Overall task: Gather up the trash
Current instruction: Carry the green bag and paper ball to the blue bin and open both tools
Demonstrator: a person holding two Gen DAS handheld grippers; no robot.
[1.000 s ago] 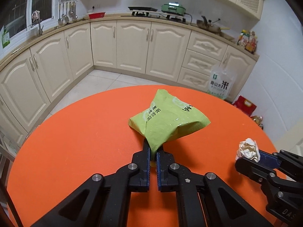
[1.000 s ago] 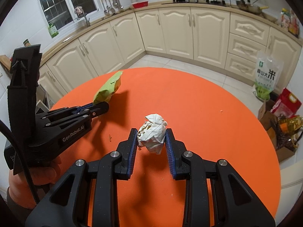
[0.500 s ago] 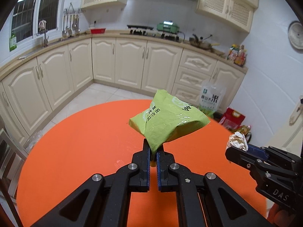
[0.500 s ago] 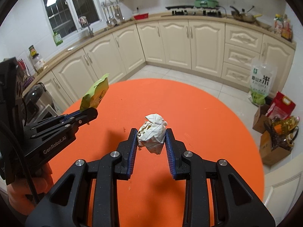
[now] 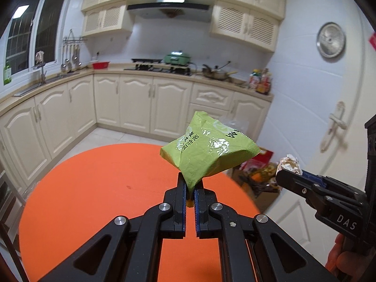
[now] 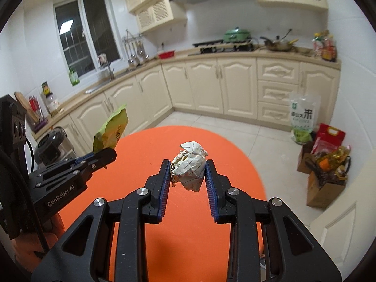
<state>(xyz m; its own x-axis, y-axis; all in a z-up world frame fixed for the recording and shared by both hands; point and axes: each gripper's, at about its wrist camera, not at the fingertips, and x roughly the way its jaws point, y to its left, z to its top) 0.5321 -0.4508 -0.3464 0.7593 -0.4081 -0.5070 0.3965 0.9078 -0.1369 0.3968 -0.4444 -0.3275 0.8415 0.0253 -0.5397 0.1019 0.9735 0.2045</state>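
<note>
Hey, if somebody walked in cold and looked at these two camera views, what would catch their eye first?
Probably the bright orange round table filling the lower half of both views. Above it, the left gripper pinches a corner of a green snack bag, held clear of the tabletop. Beside it, the right gripper clamps a crumpled paper ball, with cream kitchen cabinets behind.

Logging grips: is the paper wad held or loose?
Held: the crumpled paper wad sits pinched between the right gripper jaws, above the orange table.

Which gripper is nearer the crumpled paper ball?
Right. The right gripper is shut on the crumpled paper ball; the left gripper holds the green snack bag off to its left.
</note>
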